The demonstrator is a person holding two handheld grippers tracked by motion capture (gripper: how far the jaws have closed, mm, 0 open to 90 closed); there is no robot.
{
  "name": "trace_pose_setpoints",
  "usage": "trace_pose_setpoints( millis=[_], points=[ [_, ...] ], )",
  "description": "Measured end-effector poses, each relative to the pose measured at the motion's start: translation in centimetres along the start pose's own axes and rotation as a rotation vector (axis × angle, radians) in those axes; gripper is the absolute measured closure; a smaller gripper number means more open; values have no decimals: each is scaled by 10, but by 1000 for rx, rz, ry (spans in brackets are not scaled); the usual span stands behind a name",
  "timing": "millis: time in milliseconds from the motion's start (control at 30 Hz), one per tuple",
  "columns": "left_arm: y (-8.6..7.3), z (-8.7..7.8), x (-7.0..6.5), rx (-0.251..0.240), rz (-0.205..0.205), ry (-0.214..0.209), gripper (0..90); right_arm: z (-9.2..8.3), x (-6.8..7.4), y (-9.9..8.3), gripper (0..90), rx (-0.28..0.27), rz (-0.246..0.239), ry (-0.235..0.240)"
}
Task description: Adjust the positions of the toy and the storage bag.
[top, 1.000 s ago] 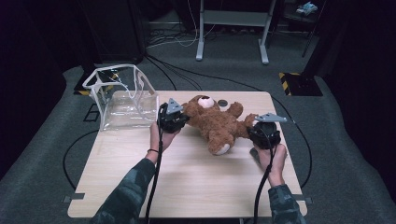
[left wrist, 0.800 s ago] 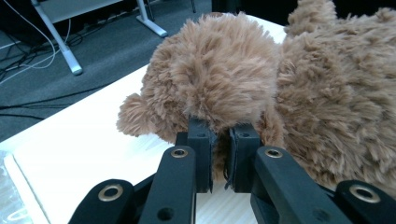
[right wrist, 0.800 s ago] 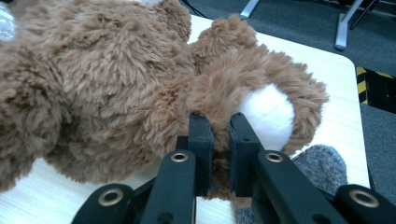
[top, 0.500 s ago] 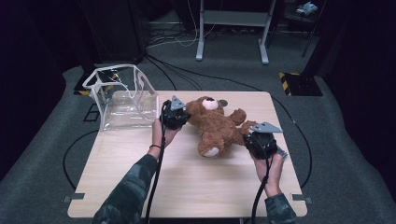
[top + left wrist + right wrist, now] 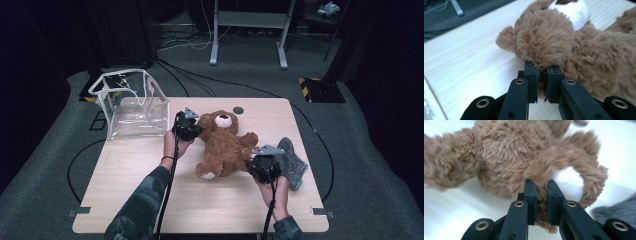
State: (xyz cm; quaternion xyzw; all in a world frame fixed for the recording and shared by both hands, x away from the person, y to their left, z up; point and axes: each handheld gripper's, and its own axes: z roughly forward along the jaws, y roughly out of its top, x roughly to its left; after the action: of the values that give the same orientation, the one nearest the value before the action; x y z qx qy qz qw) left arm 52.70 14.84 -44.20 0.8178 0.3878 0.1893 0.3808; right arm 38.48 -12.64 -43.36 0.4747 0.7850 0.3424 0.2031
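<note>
Pinching a white-soled foot of the teddy bear (image 5: 225, 145) near the table's (image 5: 150, 200) right edge: right gripper (image 5: 541, 185), jaws narrow on fur. Lying mid-table: bear. Farther back, clamped on an arm beside the bear's head: left gripper (image 5: 543, 70).

Both forearms wear camouflage sleeves (image 5: 142, 200). The left gripper (image 5: 188, 128) and right gripper (image 5: 263, 165) are black, each topped by a grey three-cornered plate and trailing a black cable. Brass-ringed holes stud their black jaws.
</note>
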Motion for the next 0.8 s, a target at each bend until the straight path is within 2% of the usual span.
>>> trace_pose_setpoints(
  millis=[67,167,200,333,367,400,467,500,600,633,667,733,800],
  points=[
    [-4,1,4,-1,-33,-7,804,6,-2,-5,801,-7,16,36],
    [-7,0,8,1,-78,-13,780,8,-3,-5,796,-2,39,61],
    [-8,0,9,11,-75,-10,773,9,-2,-5,795,-1,36,65],
    [-8,-2,12,29,-115,10,704,10,2,-4,788,-4,28,81],
    [-8,-3,13,29,-133,17,659,10,5,-4,785,7,48,86],
    [-8,-4,14,24,-153,21,590,11,5,-4,784,1,35,84],
    [-9,-9,15,30,-169,31,470,12,5,-5,780,1,42,86],
    [-9,-11,15,26,-191,38,426,12,6,-5,778,8,45,92],
    [-8,-21,16,14,-191,42,329,12,7,-6,773,9,44,92],
    [-5,-23,15,3,-219,35,309,11,7,-6,773,9,48,91],
    [-2,-26,15,0,-229,29,282,11,8,-6,773,11,52,94],
    [6,-32,11,-20,-211,36,265,12,10,-6,772,1,48,102],
    [15,-36,7,-26,-211,17,249,13,15,-5,772,5,48,110]
  ],
)
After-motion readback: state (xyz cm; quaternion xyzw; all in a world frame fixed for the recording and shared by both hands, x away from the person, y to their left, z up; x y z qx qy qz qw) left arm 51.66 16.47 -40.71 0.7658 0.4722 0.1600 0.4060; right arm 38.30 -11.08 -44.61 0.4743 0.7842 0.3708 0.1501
